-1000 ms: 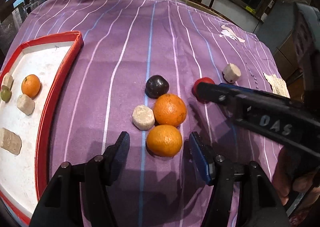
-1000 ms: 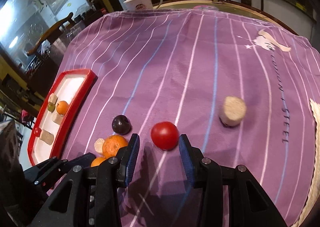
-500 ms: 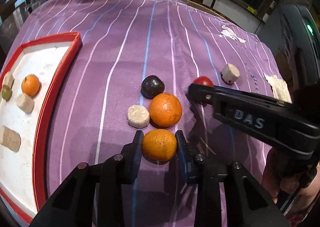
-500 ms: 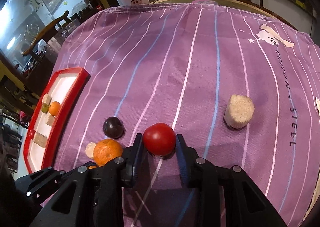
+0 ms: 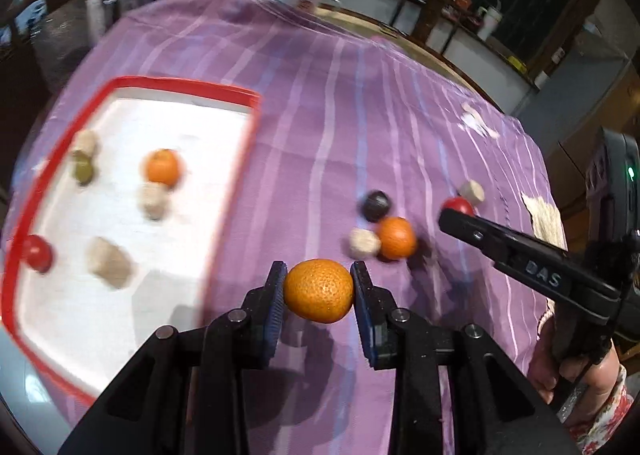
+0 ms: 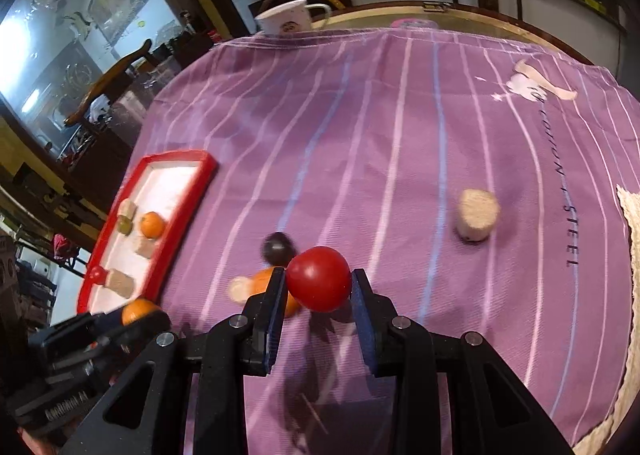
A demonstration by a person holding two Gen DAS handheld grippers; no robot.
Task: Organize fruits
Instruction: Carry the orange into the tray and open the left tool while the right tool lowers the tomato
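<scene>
Purple striped cloth [image 6: 400, 159] over round worktop; both tongs loaded.
Left tongs [image 5: 319, 291] clamped on a mandarin [image 5: 319, 290], clear of the cloth; right tongs [image 6: 318, 281] clamped on a red tomato [image 6: 318, 279]. Beyond, on the cloth: another mandarin [image 5: 396, 237] touching a pale chunk [image 5: 363, 243], dark plum [image 5: 375, 205] just behind. Left: red-rimmed white tray [image 5: 184, 85] holding a mandarin, a tomato, a green fruit and pale chunks. Far edge: white mug [image 6: 290, 17].

Left gripper [image 5: 319, 291]: both pads pressed against an orange [image 5: 319, 291], held clear of the cloth.
Right gripper [image 6: 319, 279]: pads clamped on a red tomato [image 6: 319, 279], lifted.
Right hand [image 5: 576, 367]: wrapped around the right gripper's handle, low at the right edge of the left view.
</scene>
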